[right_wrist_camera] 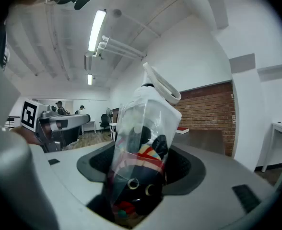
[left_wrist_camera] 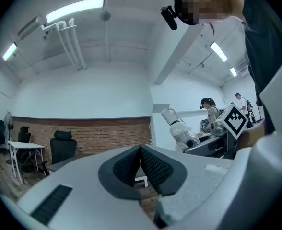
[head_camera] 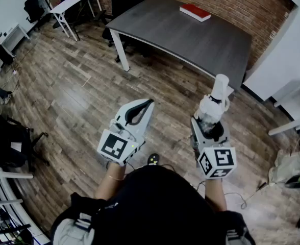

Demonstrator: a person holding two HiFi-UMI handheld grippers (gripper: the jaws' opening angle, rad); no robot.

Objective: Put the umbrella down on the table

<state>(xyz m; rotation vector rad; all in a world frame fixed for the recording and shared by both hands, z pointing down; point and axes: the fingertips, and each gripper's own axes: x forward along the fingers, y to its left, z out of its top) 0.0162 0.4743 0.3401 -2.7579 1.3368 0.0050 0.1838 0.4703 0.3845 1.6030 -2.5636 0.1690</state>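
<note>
The folded umbrella [head_camera: 213, 107] is a dark, colour-patterned bundle in a clear plastic sleeve with a white handle on top. It stands upright between the jaws of my right gripper [head_camera: 209, 130], which is shut on it. In the right gripper view the umbrella [right_wrist_camera: 142, 150] fills the gap between the dark pads. My left gripper [head_camera: 139, 112] is held level beside it, shut and empty; its pads [left_wrist_camera: 150, 166] meet at the tips. The dark grey table [head_camera: 191, 42] lies ahead of both grippers, across a stretch of wooden floor.
A red book [head_camera: 195, 11] lies at the table's far edge by the brick wall. A white desk [head_camera: 76, 1] and office chairs stand at the far left. White furniture [head_camera: 288, 50] is on the right. Two people stand in the background of each gripper view.
</note>
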